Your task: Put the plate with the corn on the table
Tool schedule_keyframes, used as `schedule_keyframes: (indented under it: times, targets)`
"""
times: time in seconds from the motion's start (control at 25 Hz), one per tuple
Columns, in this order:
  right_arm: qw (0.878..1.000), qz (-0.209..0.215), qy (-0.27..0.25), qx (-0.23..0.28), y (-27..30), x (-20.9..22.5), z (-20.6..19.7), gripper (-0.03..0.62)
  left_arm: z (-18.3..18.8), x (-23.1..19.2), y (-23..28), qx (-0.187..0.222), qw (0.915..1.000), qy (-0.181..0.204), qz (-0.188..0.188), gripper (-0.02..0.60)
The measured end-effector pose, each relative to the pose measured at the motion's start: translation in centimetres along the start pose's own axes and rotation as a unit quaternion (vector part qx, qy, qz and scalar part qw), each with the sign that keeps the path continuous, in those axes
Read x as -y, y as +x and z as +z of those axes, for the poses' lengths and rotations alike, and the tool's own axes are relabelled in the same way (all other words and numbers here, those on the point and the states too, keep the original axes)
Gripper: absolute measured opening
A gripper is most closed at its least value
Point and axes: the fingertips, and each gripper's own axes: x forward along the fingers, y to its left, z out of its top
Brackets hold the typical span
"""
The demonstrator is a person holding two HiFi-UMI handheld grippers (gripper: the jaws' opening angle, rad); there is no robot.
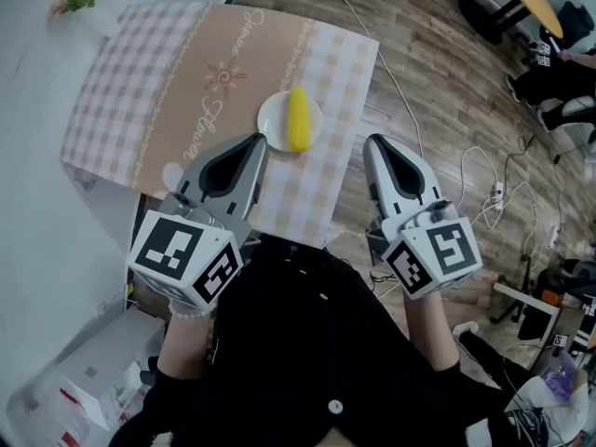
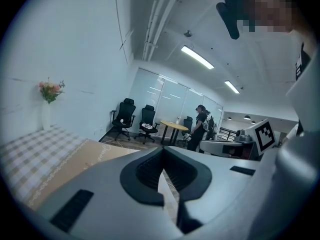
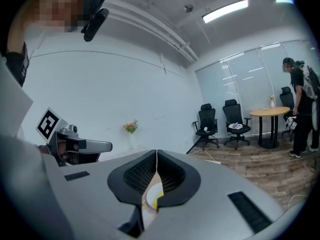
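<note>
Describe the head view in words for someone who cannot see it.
A white plate holding a yellow corn cob sits on a cloth-covered table. Nearer the camera, a person holds the left gripper and right gripper, both shut and empty, pointed toward it.

Both grippers raised side by side, jaws closed and empty.
In the head view, the left gripper (image 1: 258, 142) is seen left of centre and the right gripper (image 1: 372, 143) right of centre, both pointed toward the top of the frame. In each gripper view the jaws are pressed together at the tips, with nothing clamped.
</note>
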Motion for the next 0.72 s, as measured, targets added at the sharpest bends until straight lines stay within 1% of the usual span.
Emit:
schedule_keyframes:
  times: [0.2, 0.4, 0.56, 0.72]
  targets:
    - [1.0, 0.002, 0.002, 0.001, 0.0, -0.1, 0.2, 0.043, -0.2, 0.4, 0.2, -0.004, 1.0, 0.0, -0.009, 0.014]
    - [1.0, 0.01, -0.001, 0.002, 0.4, -0.5, 0.3, 0.043, -0.2, 0.4, 0.3, -0.007, 0.9999, 0.012, -0.01, 0.014]
    - [1.0, 0.016, 0.002, 0.001, 0.7, -0.8, 0.4, 0.043, 0.1, 0.7, 0.6, -0.006, 0.9998, 0.005, -0.017, 0.014]
    - [1.0, 0.016, 0.001, 0.001, 0.7, -0.9, 0.3, 0.043, 0.0, 1.1, 0.7, -0.007, 0.9996, 0.012, -0.023, 0.014]
